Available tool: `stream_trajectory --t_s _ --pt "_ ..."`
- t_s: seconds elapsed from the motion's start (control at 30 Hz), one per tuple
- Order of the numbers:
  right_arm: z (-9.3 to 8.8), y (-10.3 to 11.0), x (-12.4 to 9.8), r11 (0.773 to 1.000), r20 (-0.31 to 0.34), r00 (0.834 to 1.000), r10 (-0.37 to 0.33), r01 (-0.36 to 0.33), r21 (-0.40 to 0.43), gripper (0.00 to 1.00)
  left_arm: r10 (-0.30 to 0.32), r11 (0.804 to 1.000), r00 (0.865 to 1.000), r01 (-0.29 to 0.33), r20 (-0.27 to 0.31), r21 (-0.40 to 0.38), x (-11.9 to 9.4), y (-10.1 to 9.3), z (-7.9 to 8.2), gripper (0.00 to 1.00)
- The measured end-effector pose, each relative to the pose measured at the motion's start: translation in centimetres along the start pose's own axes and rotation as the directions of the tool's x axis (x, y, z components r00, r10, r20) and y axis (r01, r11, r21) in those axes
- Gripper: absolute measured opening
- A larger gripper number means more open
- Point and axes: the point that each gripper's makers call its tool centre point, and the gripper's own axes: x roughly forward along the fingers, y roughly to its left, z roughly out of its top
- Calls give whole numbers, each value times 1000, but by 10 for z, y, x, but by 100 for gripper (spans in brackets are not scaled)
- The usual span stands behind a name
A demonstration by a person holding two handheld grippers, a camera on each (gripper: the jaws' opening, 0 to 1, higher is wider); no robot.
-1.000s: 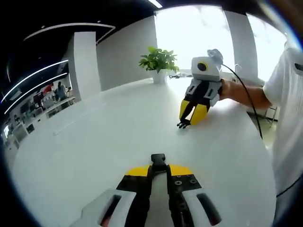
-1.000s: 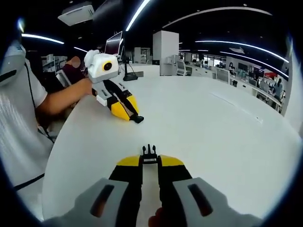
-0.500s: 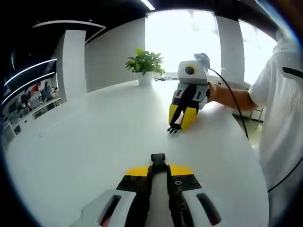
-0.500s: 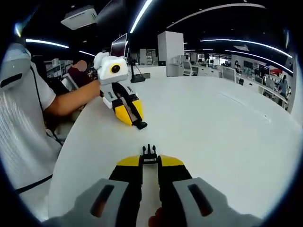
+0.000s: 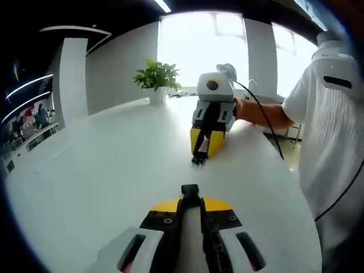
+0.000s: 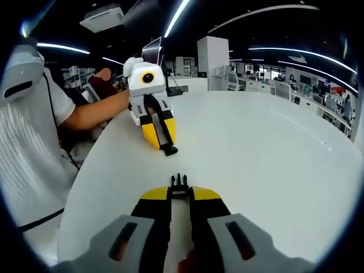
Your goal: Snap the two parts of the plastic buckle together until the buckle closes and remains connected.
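My left gripper (image 5: 190,201) is shut on the black socket half of the buckle (image 5: 190,191), which sticks out past its yellow tips. Across the white table (image 5: 114,165) the right gripper (image 5: 201,152) points back at me, with the pronged half of the buckle (image 5: 198,161) in its tips just above the tabletop. In the right gripper view my right gripper (image 6: 180,194) is shut on the pronged half (image 6: 180,182). The left gripper (image 6: 164,142) faces it, tilted down, the socket half (image 6: 169,151) at its tip. A gap of table separates the two halves.
A potted plant (image 5: 156,77) stands at the table's far edge by bright windows. A person in a white shirt (image 5: 335,131) stands at the table's side, a black cable (image 5: 267,128) trailing from the gripper. A monitor (image 6: 152,51) and office desks lie beyond.
Both grippers have swung round to face each other more squarely and look a little closer. Each keeps its buckle half.
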Motion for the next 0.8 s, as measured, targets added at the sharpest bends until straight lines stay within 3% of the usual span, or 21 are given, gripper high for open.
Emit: stream_trajectory --t_s 0.47,0.8 --pt "5 19 8 996 -14 998 54 -55 -69 13 -86 995 996 86 -3 46 6 -6 4 12" --pt "6 20 11 993 -18 997 81 -82 -89 13 -140 987 990 140 -6 78 9 -11 8 12"
